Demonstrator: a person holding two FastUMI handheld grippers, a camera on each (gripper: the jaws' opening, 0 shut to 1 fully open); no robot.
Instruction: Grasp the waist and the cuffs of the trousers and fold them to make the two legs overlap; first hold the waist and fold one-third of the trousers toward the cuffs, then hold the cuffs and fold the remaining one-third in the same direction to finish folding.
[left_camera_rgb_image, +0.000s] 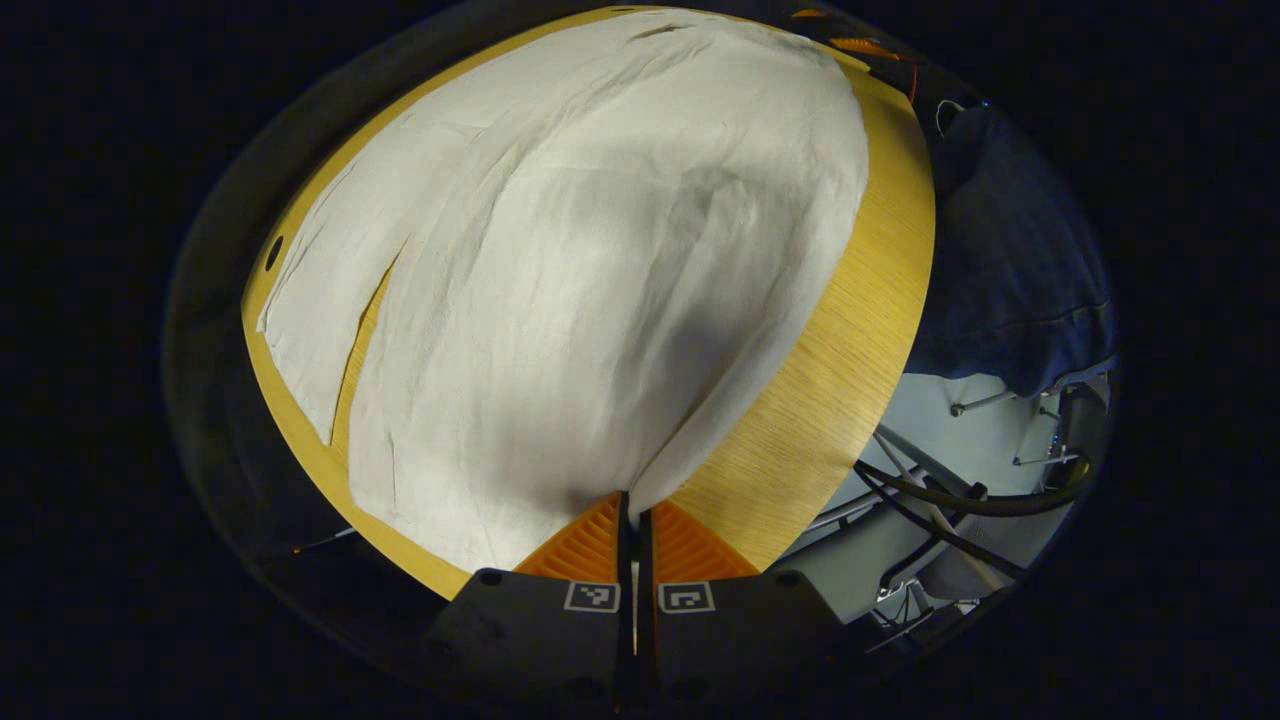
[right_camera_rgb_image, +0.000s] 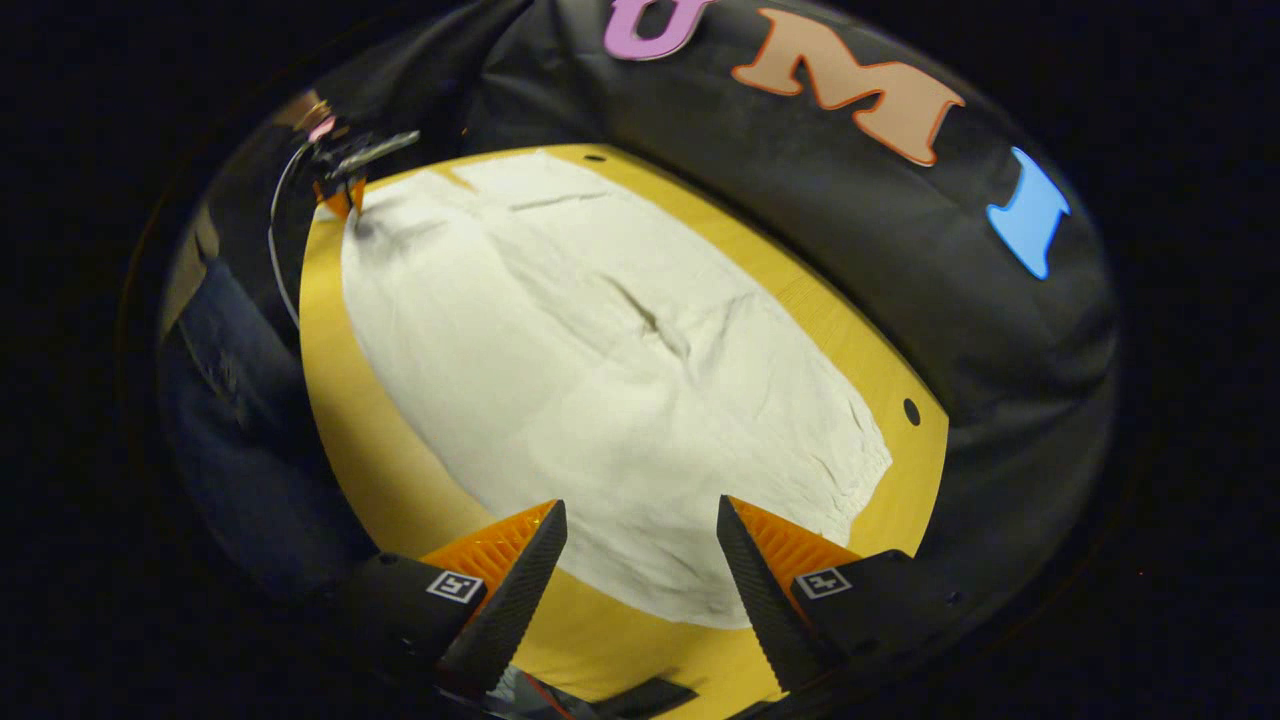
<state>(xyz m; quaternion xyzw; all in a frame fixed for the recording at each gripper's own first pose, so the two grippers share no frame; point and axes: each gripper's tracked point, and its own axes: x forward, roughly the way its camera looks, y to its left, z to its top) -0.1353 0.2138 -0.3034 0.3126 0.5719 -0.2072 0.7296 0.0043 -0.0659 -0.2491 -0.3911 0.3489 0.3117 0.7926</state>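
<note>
Our left hand-held gripper (left_camera_rgb_image: 632, 505) has its fingers pressed together on the near edge of the white trousers (left_camera_rgb_image: 590, 270), pinching a fold of cloth that rises into the closed tips. From the left gripper view we see the trousers spread flat across the round wooden table (left_camera_rgb_image: 860, 380), the two legs parted by a narrow slit at the far left, with a dark blue garment (left_camera_rgb_image: 1010, 260) and cables (left_camera_rgb_image: 960, 500) beyond the table's right edge. From the right gripper view, our right hand-held gripper (right_camera_rgb_image: 640, 520) hovers with fingers wide apart above the other end of the trousers (right_camera_rgb_image: 600, 370), gripping nothing; the left hand-held gripper (right_camera_rgb_image: 345, 195) appears far off at the cloth's opposite corner, beside the booth's black wall (right_camera_rgb_image: 900, 250).
</note>
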